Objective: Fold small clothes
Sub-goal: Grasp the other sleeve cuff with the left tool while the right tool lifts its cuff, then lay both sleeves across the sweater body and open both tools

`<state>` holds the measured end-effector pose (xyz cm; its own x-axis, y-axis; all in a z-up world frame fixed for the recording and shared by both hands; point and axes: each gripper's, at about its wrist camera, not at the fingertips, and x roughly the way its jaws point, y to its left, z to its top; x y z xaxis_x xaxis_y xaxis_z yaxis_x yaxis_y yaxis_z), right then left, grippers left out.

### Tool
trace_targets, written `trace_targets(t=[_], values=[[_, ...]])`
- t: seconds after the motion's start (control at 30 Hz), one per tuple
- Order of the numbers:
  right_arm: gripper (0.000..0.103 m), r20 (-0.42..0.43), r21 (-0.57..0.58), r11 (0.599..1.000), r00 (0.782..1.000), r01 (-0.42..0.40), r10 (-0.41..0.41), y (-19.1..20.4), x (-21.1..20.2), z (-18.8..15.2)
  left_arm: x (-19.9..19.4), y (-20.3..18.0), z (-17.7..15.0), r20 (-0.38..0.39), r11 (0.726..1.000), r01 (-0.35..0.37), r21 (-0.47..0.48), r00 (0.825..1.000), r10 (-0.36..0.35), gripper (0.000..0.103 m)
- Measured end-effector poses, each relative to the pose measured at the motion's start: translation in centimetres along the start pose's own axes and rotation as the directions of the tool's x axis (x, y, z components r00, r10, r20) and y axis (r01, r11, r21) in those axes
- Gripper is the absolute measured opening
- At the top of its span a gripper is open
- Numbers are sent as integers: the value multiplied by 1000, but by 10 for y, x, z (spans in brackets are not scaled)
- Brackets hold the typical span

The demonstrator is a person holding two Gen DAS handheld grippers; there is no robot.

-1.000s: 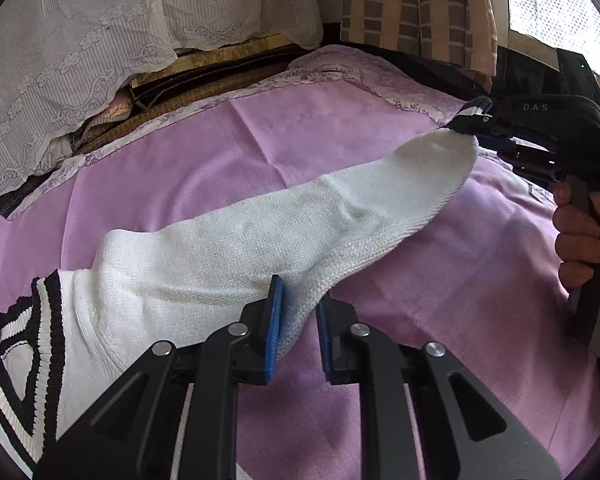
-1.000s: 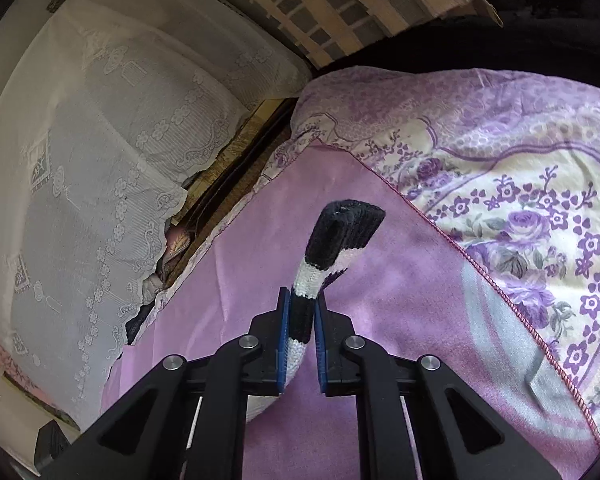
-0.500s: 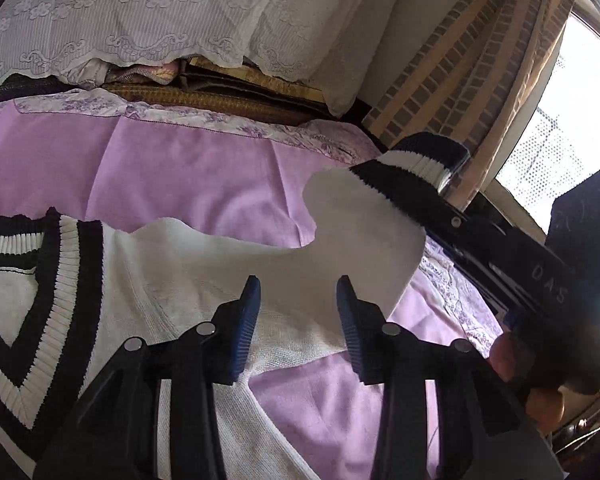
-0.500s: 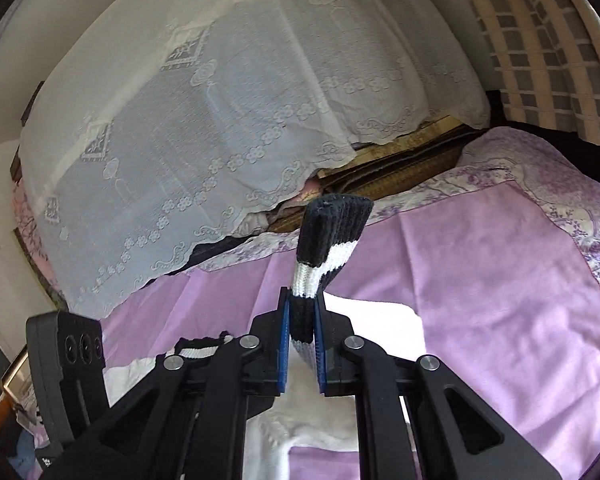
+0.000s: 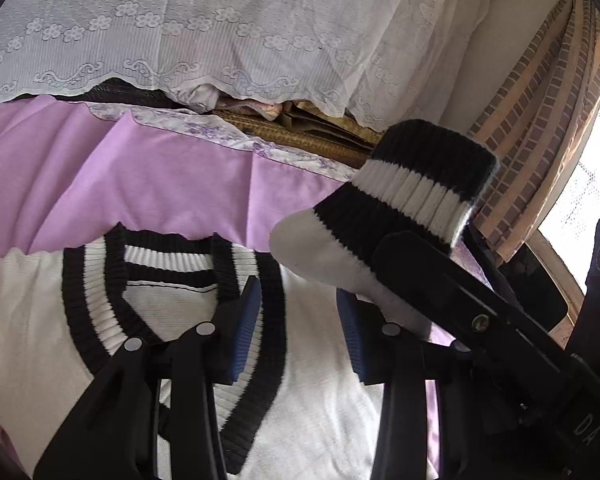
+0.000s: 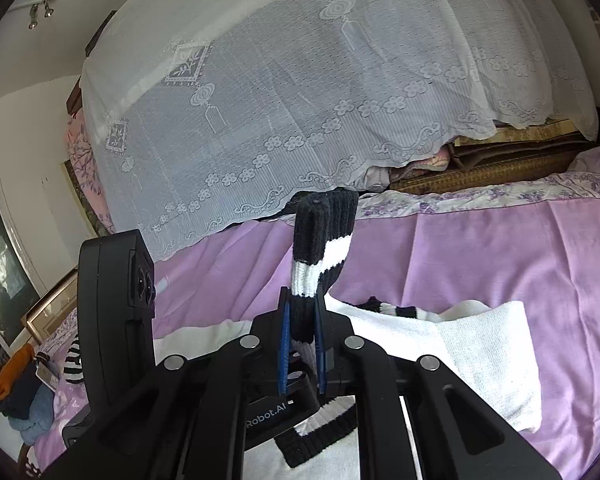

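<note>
While the left claw (image 5: 300,336) gapes released, the right claw (image 6: 300,344) clenches the white sweater's (image 5: 320,420) black-and-white striped cuff (image 6: 320,240).

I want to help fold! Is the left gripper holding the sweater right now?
No, the left gripper has its fingers spread wide apart above the sweater, with nothing pinched between them.

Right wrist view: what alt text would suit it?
A hand-held gripper pinches a black-and-white striped sleeve cuff of a white sweater, lifting it above a purple bedspread; a lace cloth hangs behind.
</note>
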<state>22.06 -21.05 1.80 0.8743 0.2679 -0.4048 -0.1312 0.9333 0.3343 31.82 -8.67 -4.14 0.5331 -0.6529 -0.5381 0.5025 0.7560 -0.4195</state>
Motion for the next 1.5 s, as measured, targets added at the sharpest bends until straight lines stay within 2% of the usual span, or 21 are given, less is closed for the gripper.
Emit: trace_targets(t=[0.23, 0.4, 0.47, 0.5, 0.53, 0.6, 0.7, 0.83, 0.9, 0.97, 1.07, 1.13, 1.2, 1.27, 1.3, 1.33, 1.37, 1.4, 1.5], values=[[11, -85, -31, 999, 996, -4, 1, 30, 53, -19, -6, 59, -16, 3, 993, -95, -69, 995, 95, 38], [15, -205, -29, 999, 979, -23, 16, 37, 90, -42, 1, 97, -36, -55, 964, -229, -133, 973, 224, 38], [19, -232, -14, 999, 972, -42, 37, 36, 96, -47, 0, 116, -42, -74, 947, -255, -197, 967, 245, 39], [29, -239, -5, 998, 969, -58, 55, 35, 95, -48, -6, 124, -42, -64, 939, -250, -235, 968, 242, 39], [35, -241, 3, 997, 967, -78, 77, 35, 92, -47, -12, 130, -43, -50, 932, -245, -267, 969, 241, 40], [35, -198, 2, 994, 975, -106, 104, 32, 74, -40, -27, 140, -46, -18, 915, -253, -315, 965, 261, 50], [35, -119, -32, 996, 990, -80, 75, 15, 40, -23, -47, 144, -50, 25, 903, -244, -354, 963, 270, 51], [31, -83, -54, 997, 995, 51, -56, -32, 10, -9, -61, 112, -40, 85, 936, -212, -281, 966, 244, 52], [24, -78, -22, 992, 989, 122, -123, -63, 0, -9, -66, 83, -35, 125, 958, -200, -205, 966, 228, 61], [22, -99, 43, 988, 985, 146, -141, -94, -3, -13, -68, 52, -33, 163, 973, -191, -127, 964, 211, 80], [21, -148, 128, 979, 979, 160, -141, -125, 4, -23, -59, 20, -34, 156, 981, -186, -48, 969, 192, 83], [21, -168, 146, 977, 977, 157, -132, -132, 11, -27, -39, 11, -34, 97, 983, -181, 3, 979, 180, 83], [21, -189, 146, 976, 973, 160, -131, -135, 17, -30, -17, 16, -39, 57, 964, -264, 25, 963, 262, 83], [21, -216, 149, 970, 963, 194, -159, -140, 22, -34, 4, 44, -46, -30, 949, -312, -35, 950, 311, 83], [19, -237, 158, 962, 955, 221, -181, -147, 26, -37, 13, 64, -50, -93, 944, -318, -90, 946, 310, 82], [16, -266, 173, 953, 944, 249, -198, -155, 31, -41, 17, 80, -52, -122, 947, -291, -134, 953, 276, 81], [12, -304, 202, 944, 933, 262, -194, -165, 37, -46, 14, 85, -51, -104, 954, -262, -143, 963, 249, 81], [3, -331, 246, 933, 927, 264, -175, -177, 42, -52, 12, 85, -48, -104, 957, -255, -137, 965, 242, 81], [0, -318, 381, 898, 943, 218, -94, -198, 38, -55, 12, 78, -52, -92, 945, -313, -92, 948, 305, 80]])
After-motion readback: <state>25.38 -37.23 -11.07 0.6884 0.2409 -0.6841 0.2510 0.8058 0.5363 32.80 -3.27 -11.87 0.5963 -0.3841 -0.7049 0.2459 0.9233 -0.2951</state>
